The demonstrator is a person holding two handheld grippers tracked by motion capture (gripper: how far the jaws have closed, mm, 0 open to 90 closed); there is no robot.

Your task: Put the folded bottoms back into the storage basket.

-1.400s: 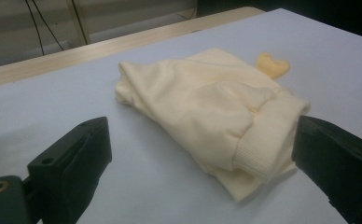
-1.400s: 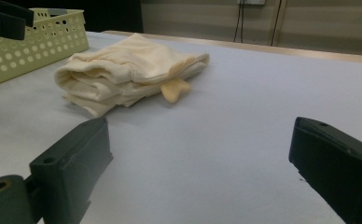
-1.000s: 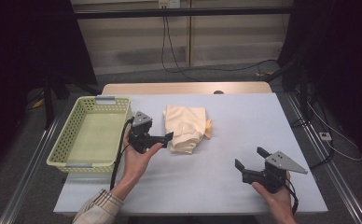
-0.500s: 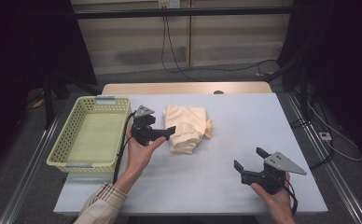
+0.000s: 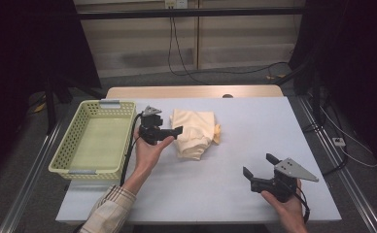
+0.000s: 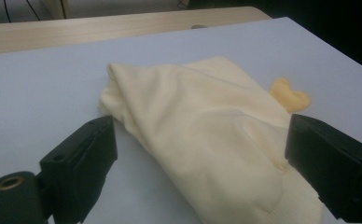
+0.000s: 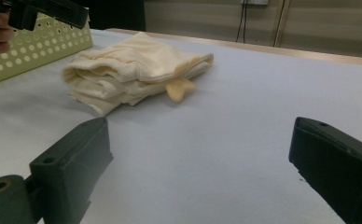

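- Cream folded cloth [image 5: 194, 132] lies on the desk [image 5: 235, 194], just right of the basket [image 5: 95, 141].
- Left gripper [image 5: 173, 133]: fingers wide, just been closing slightly, straddling the cloth's edge, not yet pressing, ready to pinch.
- Right gripper [image 5: 258, 168]: fingers wide, empty, parked well apart from the cloth.

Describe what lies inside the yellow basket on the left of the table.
The yellow basket shows only its bare pale floor; nothing lies in it. The folded cream garment rests outside on the table. The basket's near wall hides a thin strip of the floor.
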